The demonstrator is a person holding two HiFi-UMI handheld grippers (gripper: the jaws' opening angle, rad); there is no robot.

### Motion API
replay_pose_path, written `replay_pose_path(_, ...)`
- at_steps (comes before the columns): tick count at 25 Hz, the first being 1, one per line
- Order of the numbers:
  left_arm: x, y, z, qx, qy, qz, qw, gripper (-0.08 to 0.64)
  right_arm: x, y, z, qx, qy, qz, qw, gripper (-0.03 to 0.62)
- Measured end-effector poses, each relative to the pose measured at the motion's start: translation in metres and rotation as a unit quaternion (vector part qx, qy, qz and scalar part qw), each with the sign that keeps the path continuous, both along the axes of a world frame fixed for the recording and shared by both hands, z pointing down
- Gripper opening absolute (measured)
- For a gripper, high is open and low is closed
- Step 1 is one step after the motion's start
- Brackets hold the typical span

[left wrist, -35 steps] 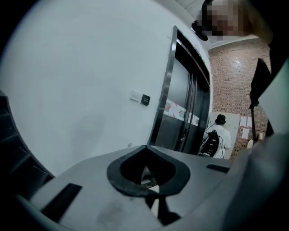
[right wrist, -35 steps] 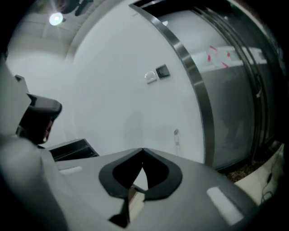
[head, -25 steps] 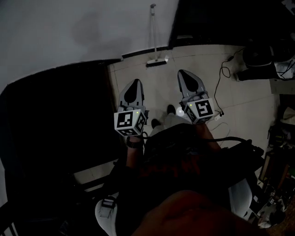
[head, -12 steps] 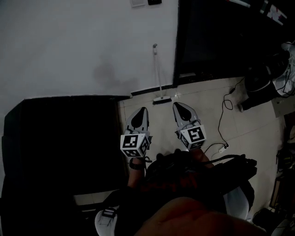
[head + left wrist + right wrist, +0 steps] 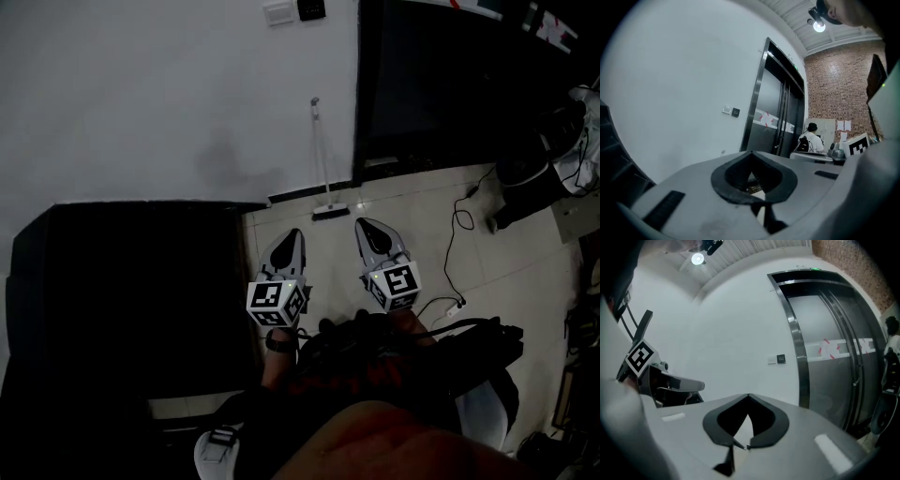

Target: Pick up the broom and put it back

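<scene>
Head view. Broom (image 5: 330, 213) propped nearly upright against the white wall (image 5: 150, 94), head down on the tiled floor (image 5: 441, 272) by the skirting, thin handle running up the wall, just left of the dark lift doors (image 5: 422, 84). Left gripper (image 5: 293, 233) and right gripper (image 5: 364, 224) side by side lower down, both aimed toward the broom head, apart from it and touching nothing. Fingers (image 5: 285, 253) of each pressed together into a closed point, with nothing pinched. Marker cube (image 5: 277, 302) at the rear of each. Large dark surface (image 5: 122, 300) to the left, black cable (image 5: 457, 220) trailing over the floor to the right, two wall switches (image 5: 292, 10) at the top.

Left gripper view. Grey fingers shut tight, tips meeting at centre, dark pads closed round a small empty hollow. Only a sliver of floor visible through it. Holding nothing, resting on nothing. Beyond: white wall, lift doors, a brick wall (image 5: 839, 79), a person in a white top (image 5: 812, 140) far off, a ceiling lamp (image 5: 819, 26). At the right edge, the other gripper's marker cube.

Right gripper view. Same posture: tips joined, pads together, hollow empty, nothing gripped or touched. Left gripper's cube at the left, lift doors at the right, switches on the wall between.
</scene>
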State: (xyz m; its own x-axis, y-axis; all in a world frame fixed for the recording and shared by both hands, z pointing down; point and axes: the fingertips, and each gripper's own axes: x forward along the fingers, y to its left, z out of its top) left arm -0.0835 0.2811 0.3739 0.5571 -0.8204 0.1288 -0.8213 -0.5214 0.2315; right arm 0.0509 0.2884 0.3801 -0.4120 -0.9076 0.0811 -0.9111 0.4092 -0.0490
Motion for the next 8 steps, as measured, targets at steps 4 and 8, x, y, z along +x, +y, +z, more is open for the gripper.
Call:
replay_pose_path(4,-0.010,0.019,-0.007,0.003,0.004,-0.016,0.9999,0.005,-0.008,0.016,-0.007,-0.005,0.001,-0.009,1.000,0.000)
replay_pose_path(8,-0.027,0.029,-0.001,-0.007,0.009,-0.024,0.9997,0.005,-0.024,0.022,-0.014,0.001,0.003,-0.021,1.000,0.000)
